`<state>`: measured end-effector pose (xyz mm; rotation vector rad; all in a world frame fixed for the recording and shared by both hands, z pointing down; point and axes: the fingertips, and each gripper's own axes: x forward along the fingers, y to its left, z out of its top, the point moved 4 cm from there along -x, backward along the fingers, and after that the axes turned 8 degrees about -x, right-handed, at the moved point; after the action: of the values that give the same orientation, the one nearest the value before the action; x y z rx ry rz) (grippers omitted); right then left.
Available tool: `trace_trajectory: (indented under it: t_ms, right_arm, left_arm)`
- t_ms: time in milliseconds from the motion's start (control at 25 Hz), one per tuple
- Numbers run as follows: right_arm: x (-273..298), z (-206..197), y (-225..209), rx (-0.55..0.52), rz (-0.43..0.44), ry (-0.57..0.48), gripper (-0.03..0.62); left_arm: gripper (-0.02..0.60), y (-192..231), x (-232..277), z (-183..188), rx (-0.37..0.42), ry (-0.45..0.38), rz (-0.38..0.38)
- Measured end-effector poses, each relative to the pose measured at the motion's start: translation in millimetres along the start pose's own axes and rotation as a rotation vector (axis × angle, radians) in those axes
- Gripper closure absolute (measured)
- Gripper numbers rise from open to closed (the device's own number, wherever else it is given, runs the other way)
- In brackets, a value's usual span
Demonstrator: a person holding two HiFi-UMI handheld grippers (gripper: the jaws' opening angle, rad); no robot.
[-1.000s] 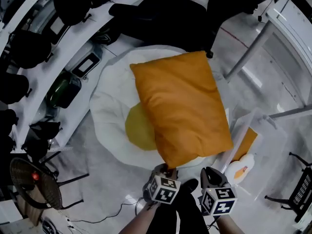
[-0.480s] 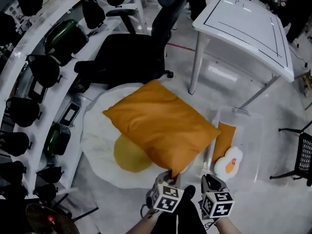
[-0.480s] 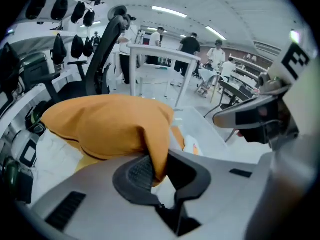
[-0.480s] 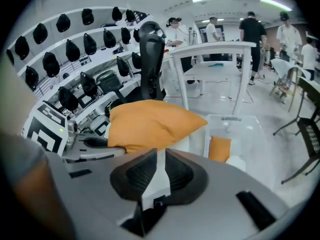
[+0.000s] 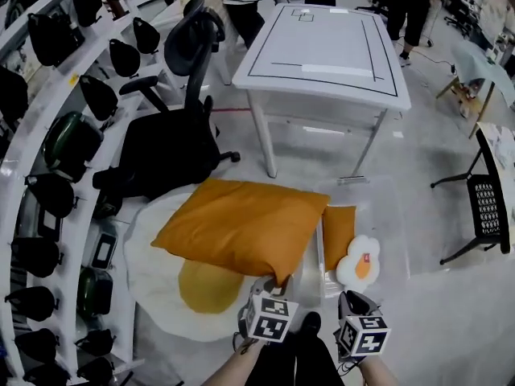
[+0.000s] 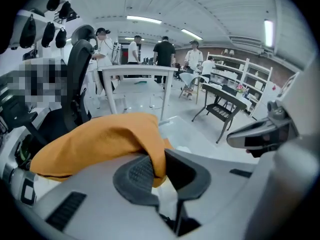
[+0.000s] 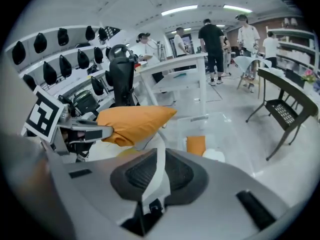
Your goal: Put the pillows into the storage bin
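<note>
Orange pillow (image 5: pixel 241 223) up off the floor, hanging by one near corner. Pinched tight at that corner by the left claw (image 5: pixel 272 283), with cloth squeezed between both pads. Hangs above the big egg-shaped cushion (image 5: pixel 153 272) on the floor, right tip just at the left edge of the storage bin (image 5: pixel 390 223) in the head view. Not inside the bin yet. Already lying in the bin, close together: a small orange pillow (image 5: pixel 339 236) and a little egg pillow (image 5: pixel 359 265).

Right claw (image 5: pixel 348 300) low and near, jaws only a thin crack apart, holding nothing.

Best way on from here, judging by the look of it:
- Keep the squeeze firm, with the whole soft pillow dangling from one corner.
- Swing it to the right until it is fully over the clear bin, then bring it down slowly.
- Looks wider than the free room left in there, so it will likely need a fold or a push.
- Use the empty right claw to catch the far side and steer.
- Avoid knocking the bin's thin wall and sliding it away.
- Stay clear of the white bench (image 5: pixel 322 47) legs and the black chair (image 5: pixel 173 147) behind.
</note>
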<state>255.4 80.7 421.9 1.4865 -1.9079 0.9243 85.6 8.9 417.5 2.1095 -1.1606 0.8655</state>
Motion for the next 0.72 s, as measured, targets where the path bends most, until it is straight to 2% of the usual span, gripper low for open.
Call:
trace_trajectory:
  t_ms: [120, 360, 560, 720]
  right_arm:
    - [-15, 1, -16, 0.04, -0.031, -0.021, 0.545]
    - [-38, 1, -36, 0.106, -0.086, -0.064, 0.546]
    - [-57, -1, -52, 0.136, -0.127, -0.095, 0.546]
    - [-73, -7, -66, 0.171, -0.16, -0.104, 0.546]
  left_arm:
    - [0.535, -18, -4, 18, 0.042, 0.0, -0.023]
    - [0.537, -68, -8, 59, 0.134, -0.065, -0.116]
    - [0.54, -105, -6, 88, 0.108, -0.105, -0.198]
    - [0.541, -135, -11, 121, 0.141, -0.158, -0.257]
